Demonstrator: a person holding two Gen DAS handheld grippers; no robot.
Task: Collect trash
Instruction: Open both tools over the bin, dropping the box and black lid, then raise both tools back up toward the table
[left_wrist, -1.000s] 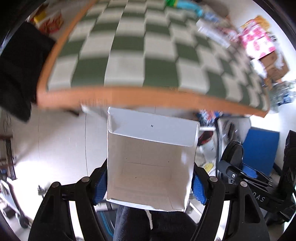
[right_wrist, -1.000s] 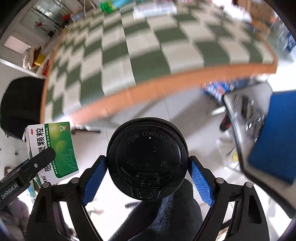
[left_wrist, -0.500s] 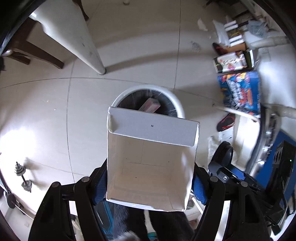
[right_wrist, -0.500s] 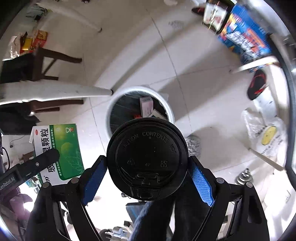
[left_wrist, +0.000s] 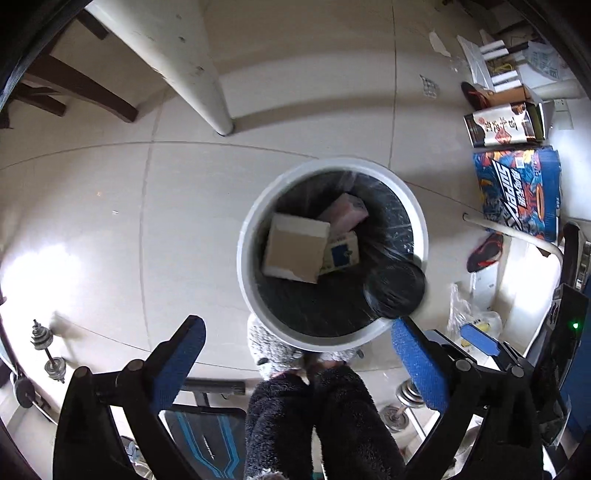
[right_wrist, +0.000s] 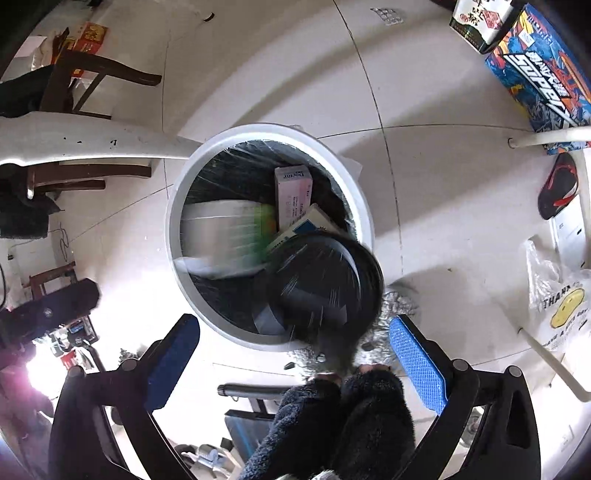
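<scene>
Two grippers, left (left_wrist: 295, 354) and right (right_wrist: 295, 350), hang with jaws opening and empty above the white bin (left_wrist: 332, 338) as a carton (left_wrist: 295, 253) and black-lidded cup (right_wrist: 325, 284) drop inside, the release under way; more trash must be fetched next.

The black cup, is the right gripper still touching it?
Apart. In the right wrist view the right gripper has its jaws opening wide with nothing between them, and the blurred black cup is beyond its blue pads, over the trash bin.
</scene>
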